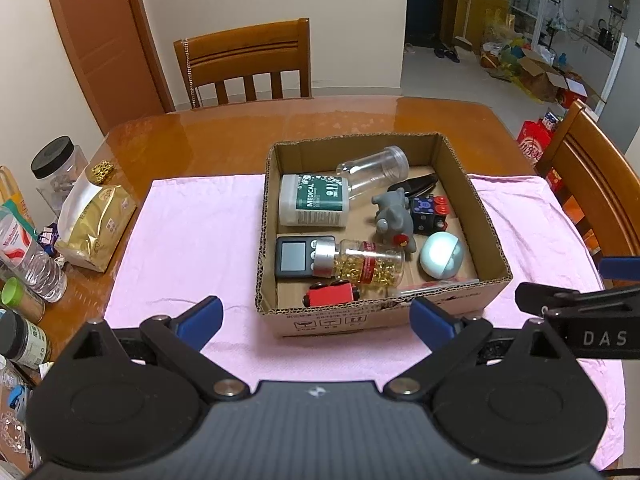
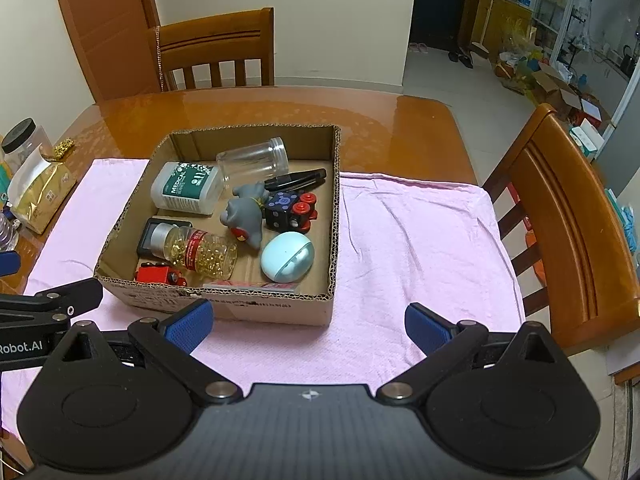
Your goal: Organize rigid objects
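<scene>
I am holding my left gripper and my right gripper low in the frame, both spread wide and pinching nothing. All the hard things are lying inside the cardboard box in the middle, on the pink cloth: the pill bottle, the gray toy, the blue egg. They could be packed already, or waiting to come out. Either way, I am keeping my fingers wide and coming down straight.
</scene>
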`<act>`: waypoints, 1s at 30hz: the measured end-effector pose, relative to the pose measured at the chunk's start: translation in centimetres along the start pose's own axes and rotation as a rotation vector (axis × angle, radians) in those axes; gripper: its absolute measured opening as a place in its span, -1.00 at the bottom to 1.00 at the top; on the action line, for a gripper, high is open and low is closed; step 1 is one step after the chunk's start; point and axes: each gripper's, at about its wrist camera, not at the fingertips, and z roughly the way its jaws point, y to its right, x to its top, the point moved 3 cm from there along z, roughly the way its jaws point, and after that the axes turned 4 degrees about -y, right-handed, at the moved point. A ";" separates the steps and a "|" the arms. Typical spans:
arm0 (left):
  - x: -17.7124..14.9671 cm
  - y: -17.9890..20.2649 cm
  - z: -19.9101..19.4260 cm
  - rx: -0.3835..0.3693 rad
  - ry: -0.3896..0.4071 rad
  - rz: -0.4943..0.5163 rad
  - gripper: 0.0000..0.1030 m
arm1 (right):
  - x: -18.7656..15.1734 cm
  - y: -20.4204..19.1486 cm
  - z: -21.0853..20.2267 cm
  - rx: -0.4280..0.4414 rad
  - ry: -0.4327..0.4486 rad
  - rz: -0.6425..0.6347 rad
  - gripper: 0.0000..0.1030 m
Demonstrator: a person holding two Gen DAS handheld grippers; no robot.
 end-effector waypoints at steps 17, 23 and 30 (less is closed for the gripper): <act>-0.1 0.1 -0.2 -0.003 -0.003 0.002 0.93 | 0.1 -0.1 -0.3 -0.007 0.012 0.006 1.00; 0.1 0.0 -0.4 -0.003 0.003 0.002 0.93 | 0.1 -0.3 -0.4 -0.010 0.016 0.004 1.00; 0.2 0.0 -0.2 -0.003 0.002 0.002 0.93 | 0.2 -0.4 -0.3 -0.013 0.022 0.003 1.00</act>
